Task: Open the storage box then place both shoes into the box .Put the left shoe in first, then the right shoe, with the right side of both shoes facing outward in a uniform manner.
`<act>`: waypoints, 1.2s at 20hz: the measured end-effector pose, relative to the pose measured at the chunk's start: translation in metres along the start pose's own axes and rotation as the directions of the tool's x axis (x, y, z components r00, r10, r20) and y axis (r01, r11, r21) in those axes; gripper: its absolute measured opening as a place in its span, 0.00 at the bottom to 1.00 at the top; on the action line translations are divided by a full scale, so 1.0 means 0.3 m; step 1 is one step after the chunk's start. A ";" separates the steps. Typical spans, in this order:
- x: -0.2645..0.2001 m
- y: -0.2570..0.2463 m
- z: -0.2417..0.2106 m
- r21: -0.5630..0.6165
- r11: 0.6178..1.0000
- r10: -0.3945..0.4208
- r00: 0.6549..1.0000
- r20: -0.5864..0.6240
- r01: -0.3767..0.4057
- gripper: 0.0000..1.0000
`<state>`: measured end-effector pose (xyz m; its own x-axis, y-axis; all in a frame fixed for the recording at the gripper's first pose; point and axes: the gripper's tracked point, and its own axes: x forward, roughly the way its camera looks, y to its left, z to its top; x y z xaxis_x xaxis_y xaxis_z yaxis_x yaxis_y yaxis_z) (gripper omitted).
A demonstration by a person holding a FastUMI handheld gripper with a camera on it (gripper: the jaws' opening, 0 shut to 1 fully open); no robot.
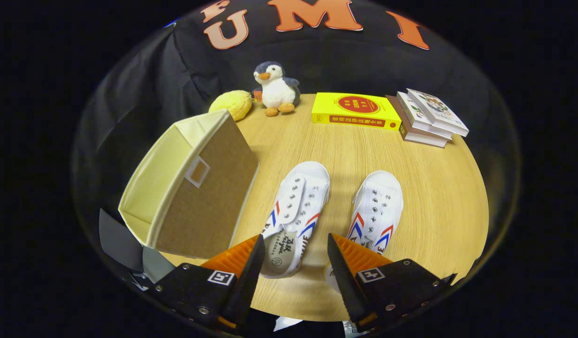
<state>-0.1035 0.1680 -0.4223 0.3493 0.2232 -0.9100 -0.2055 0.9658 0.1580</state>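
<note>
Storage box [190, 188] open, tipped on counter [439, 197], left of both shoes. Tongs [293, 263] spread, empty, straddling left shoe [296, 211] heel; right shoe [376, 211] beside.

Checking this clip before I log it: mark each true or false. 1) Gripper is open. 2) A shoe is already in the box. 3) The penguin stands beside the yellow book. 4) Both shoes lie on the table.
1) True: the gripper is open, holding nothing, its fingers either side of the left shoe.
2) False: the box holds no shoe.
3) False: the penguin stands beside a yellow plush, apart from the yellow book.
4) True: the right shoe too lies on the table.
</note>
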 end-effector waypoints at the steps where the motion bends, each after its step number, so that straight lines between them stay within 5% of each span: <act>1: 0.022 -0.013 -0.021 -0.014 1.000 -0.023 1.000 -0.010 0.023 0.78; 8: 0.170 -0.042 -0.085 -0.055 0.993 -0.109 0.992 -0.064 0.106 0.57; 15: 0.229 -0.005 -0.080 0.076 0.997 0.006 0.993 -0.115 0.003 0.46; 18: 0.228 0.011 -0.079 0.148 0.988 0.056 0.994 -0.099 -0.041 0.17; 24: 0.200 -0.013 -0.013 0.242 0.970 0.025 1.000 -0.001 -0.024 0.03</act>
<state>-0.0854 0.1772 -0.4791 0.3429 0.2473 -0.9062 0.0138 0.9633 0.2681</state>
